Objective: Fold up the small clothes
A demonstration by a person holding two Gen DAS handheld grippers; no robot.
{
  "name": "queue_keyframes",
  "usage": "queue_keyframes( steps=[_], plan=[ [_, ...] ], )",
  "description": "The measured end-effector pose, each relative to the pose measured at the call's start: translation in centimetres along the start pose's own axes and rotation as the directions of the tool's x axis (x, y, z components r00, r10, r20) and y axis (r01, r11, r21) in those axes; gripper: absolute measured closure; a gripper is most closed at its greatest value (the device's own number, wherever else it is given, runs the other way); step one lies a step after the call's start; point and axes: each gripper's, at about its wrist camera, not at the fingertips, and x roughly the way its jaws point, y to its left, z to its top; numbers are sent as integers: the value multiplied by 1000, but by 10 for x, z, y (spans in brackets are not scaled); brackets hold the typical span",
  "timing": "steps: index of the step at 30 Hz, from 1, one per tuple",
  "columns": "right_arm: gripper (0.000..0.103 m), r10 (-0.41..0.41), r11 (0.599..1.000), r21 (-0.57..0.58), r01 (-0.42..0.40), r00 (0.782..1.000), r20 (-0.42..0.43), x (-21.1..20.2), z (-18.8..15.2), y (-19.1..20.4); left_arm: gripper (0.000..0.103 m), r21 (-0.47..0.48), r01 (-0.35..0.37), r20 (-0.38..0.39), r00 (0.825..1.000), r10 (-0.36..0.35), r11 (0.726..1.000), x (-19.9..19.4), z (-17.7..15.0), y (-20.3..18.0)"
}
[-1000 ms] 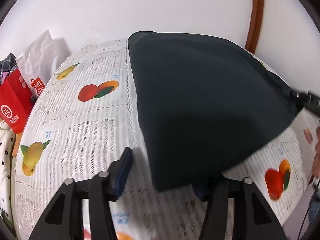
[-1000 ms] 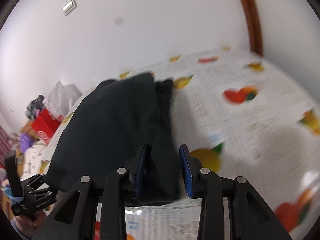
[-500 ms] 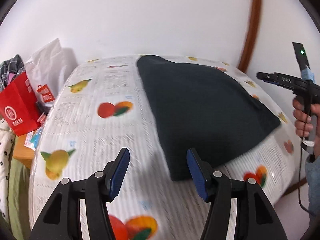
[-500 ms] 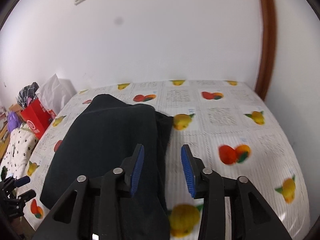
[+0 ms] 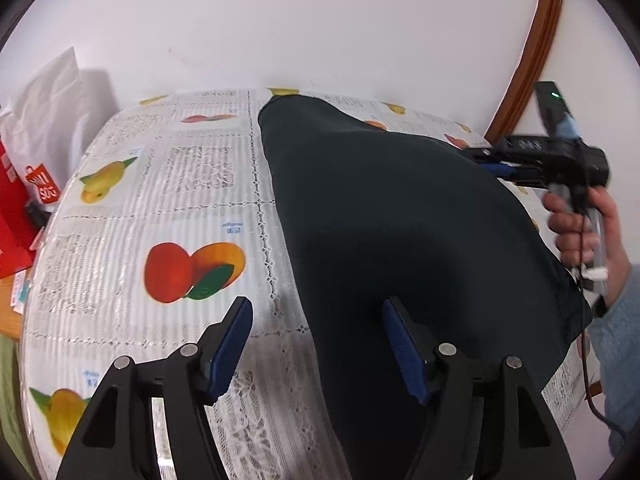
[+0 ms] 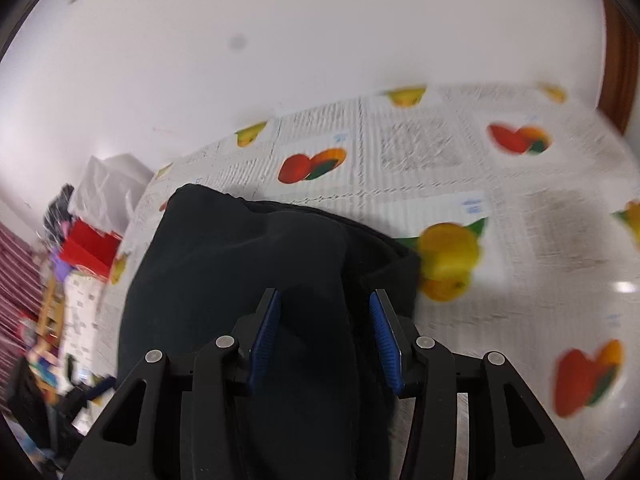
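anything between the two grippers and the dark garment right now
Nothing visible does. The left gripper is open with the dark garment edge directly ahead between its fingers, and the right gripper is open right over the cloth on the fruit-print tablecloth.

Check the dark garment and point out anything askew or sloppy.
The dark garment lies folded on the fruit-print tablecloth, but not squarely: an under layer sticks out past the top fold on one side. Both tools, left and right, are open.
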Motion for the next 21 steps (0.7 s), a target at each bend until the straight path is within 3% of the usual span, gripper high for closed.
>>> queue_keyframes(
  steps=[2, 5, 6, 9, 14, 18, 21],
  plan=[
    [58, 18, 1000, 17, -18, 1000, 4, 9, 8, -2, 36, 7, -2, -14, 1000, 3, 1000, 6, -2, -1],
    [97, 67, 998, -13, -67, 998, -6, 20, 16, 3, 36, 7, -6, -23, 1000, 6, 1000, 11, -3, -2],
    [97, 64, 996, -61, -62, 997, 34, 14, 16, 9, 36, 5, -12, -29, 1000, 12, 1000, 12, -3, -2],
    [97, 103, 987, -147, -69, 967, 233, -19, 13, 12, 36, 14, -21, -24, 999, 22, 1000, 11, -4, -4],
    [92, -12, 995, -93, 25, 991, 135, 12, 12, 2, 36, 14, -24, -24, 999, 24, 1000, 11, -3, -4],
    [68, -21, 1000, -12, 22, 991, 135, -17, 3, -6, 36, -4, -24, -27, 999, 24, 1000, 5, -5, -2],
    [61, -17, 999, -30, 20, 993, 117, -38, -14, -9, 36, 5, -30, -16, 999, 30, 1000, -5, -11, -3]
  ],
)
